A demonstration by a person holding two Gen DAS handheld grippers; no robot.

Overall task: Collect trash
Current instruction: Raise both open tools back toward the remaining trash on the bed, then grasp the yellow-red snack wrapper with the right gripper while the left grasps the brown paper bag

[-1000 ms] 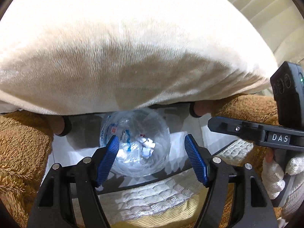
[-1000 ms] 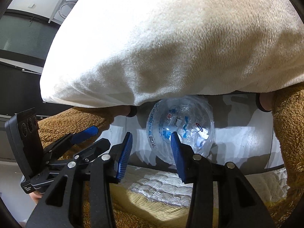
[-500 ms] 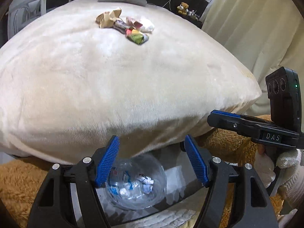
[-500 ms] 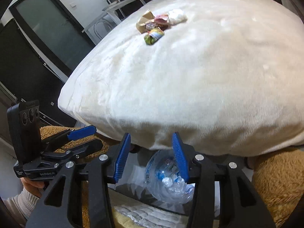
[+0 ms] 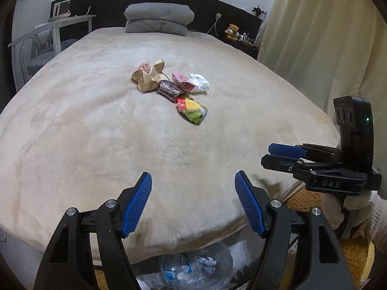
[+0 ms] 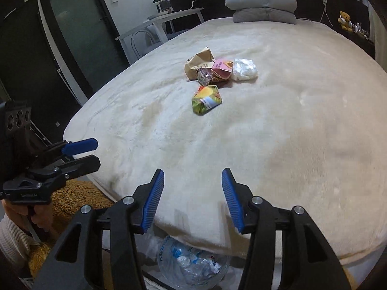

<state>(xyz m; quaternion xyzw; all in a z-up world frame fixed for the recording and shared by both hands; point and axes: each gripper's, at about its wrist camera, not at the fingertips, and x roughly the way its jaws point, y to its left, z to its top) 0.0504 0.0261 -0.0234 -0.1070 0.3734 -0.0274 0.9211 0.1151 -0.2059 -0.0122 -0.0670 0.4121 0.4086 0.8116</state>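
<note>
- The bed (image 5: 96,133), under a cream plush blanket, is the landmark; both tongs are held just off its foot edge, aimed toward the headboard.
- Left gripper (image 5: 193,205): blue-padded jaws spread wide, released, nothing between them, above the bed's near edge.
- Right gripper (image 6: 192,199): jaws likewise apart and empty, above the same edge; in the left wrist view it shows at the bed's right corner (image 5: 285,155), side-on, held by a white-gloved hand (image 5: 348,207).
- The trash lies in a small cluster near the middle of the bed, well apart from both grippers.
- Crumpled brown paper bag (image 5: 151,78) sits on the headboard side of the cluster, at its left.
- Pink carton (image 5: 182,83) and a dark foil wrapper (image 5: 168,90) lie touching beside the bag.
- White crumpled plastic (image 5: 199,83) lies against the carton, at the cluster's right end.
- Green-and-yellow snack packet (image 5: 192,110) lies slightly apart from the rest, on the side nearest the foot of the bed.
- Clear plastic bin (image 6: 193,265) holding crushed bottles and wrappers stands on the floor, partly under the bed's foot edge, below the grippers.
- Grey folded pillows (image 5: 159,18) rest at the head of the bed; a teddy bear (image 5: 232,31) sits on the shelf to their right.
- Brown shaggy rug (image 6: 72,198) lies on the floor at the bed's foot corner.
</note>
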